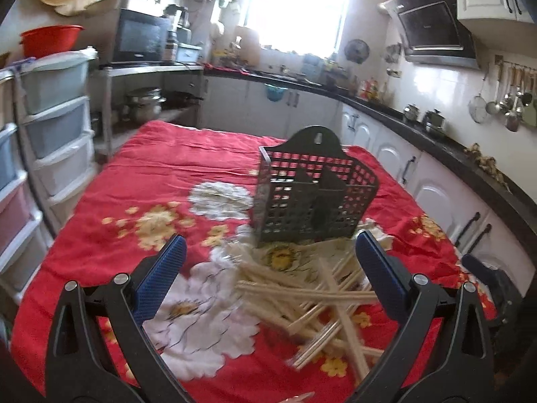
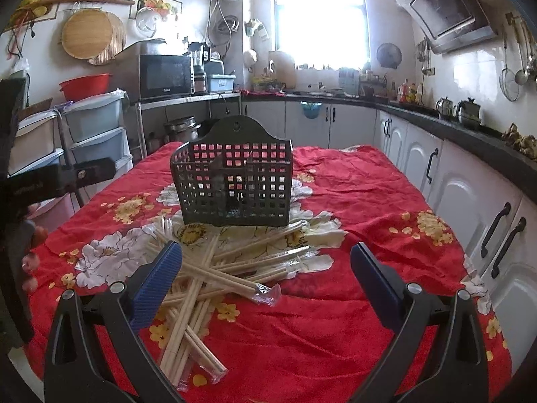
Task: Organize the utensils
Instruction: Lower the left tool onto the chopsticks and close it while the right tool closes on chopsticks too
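Nearest to me, the left gripper [image 1: 268, 268] hangs over the red flowered cloth [image 1: 161, 168] with its blue fingers [image 1: 164, 268] spread wide and nothing between them. The right gripper [image 2: 265, 272] sits the same way, its fingers [image 2: 157, 278] well apart and empty.

Just past both pairs of tips lies a loose heap of pale wooden chopsticks [image 2: 208, 275], crossing one another at all angles on the cloth that covers the bench [image 2: 335, 336]. Several are in clear plastic sleeves, and one sleeve end [image 2: 268, 294] sticks up crumpled at the near edge of the heap. In the left wrist view the same heap [image 1: 319, 295] is blurred and lies toward that gripper's right finger.

Just behind the heap stands a dark lattice-walled utensil caddy [image 2: 235, 188], upright, with inner dividers and a rounded back panel with a hanging hole. Some chopstick tips reach right up to its base.

Farther off, white cabinets [image 2: 453, 194] under a dark worktop run along the right, and a bright window [image 2: 319, 13] fills the far wall.
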Demonstrator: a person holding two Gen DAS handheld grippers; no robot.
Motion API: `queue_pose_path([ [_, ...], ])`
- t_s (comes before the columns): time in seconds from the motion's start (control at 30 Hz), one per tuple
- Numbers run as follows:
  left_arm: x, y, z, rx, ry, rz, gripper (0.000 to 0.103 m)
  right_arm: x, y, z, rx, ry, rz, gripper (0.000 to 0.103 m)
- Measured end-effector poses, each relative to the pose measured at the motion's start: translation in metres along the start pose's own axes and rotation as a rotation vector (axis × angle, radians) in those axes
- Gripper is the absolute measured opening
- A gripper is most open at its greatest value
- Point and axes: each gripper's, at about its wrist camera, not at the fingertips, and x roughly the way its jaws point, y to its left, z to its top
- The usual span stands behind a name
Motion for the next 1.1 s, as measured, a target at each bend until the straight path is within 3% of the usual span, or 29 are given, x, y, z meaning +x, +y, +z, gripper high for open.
queue_pose_path([
  [0.43,0.069,-0.025,0.012,0.076,0.128,-0.185,0.093,0.029,-0.013,-0.016,0.064,0.117,0.028,0.096],
  [0.53,0.085,-0.028,0.008,0.089,0.168,-0.215,0.093,0.034,-0.017,-0.019,0.091,0.136,0.049,0.076],
  [0.7,0.112,-0.025,0.001,0.075,0.251,-0.266,0.090,0.045,-0.021,-0.023,0.126,0.180,0.079,0.062],
  [0.93,0.141,-0.029,-0.010,0.073,0.332,-0.300,0.072,0.056,-0.021,-0.027,0.141,0.220,0.118,0.046],
  [1.1,0.157,-0.029,-0.016,0.038,0.389,-0.321,0.066,0.060,-0.022,-0.027,0.163,0.235,0.147,0.037],
])
